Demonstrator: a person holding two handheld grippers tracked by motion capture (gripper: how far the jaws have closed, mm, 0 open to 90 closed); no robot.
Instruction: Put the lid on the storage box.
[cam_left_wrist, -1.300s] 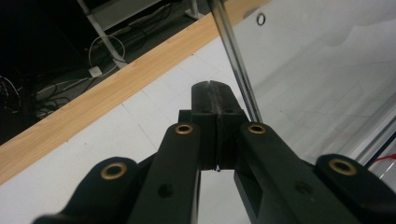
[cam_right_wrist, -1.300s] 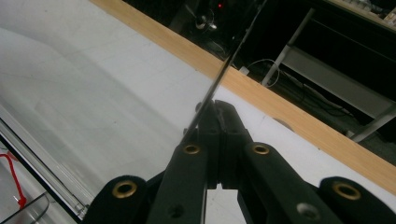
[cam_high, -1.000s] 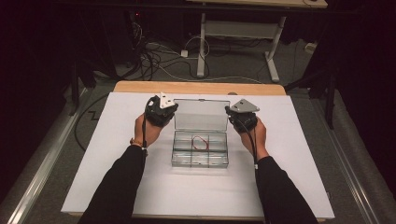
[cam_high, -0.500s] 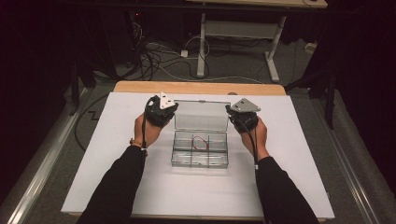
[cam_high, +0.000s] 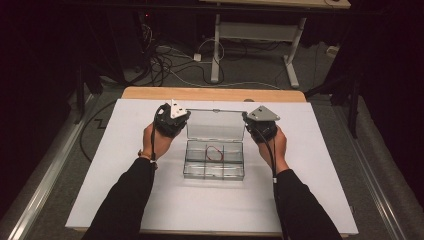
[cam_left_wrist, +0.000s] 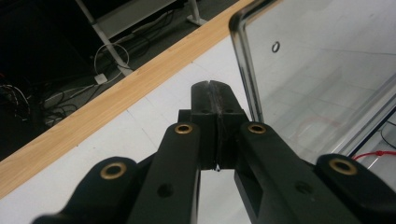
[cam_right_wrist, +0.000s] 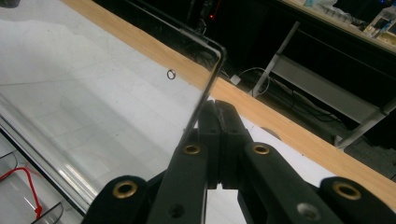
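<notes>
High view — red loop (cam_high: 215, 153) blurred inside clear box (cam_high: 190, 172).

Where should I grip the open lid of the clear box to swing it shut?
Judging by its pose, take the lid by its free top edge, coming from above. It stands upright behind the compartments, hinged low, so that thin rim is the exposed part. Both the left gripper and right gripper are shut beside its side edges and must open first.

High view overhead; tong views flank lid (cam_high: 215, 124).
</notes>
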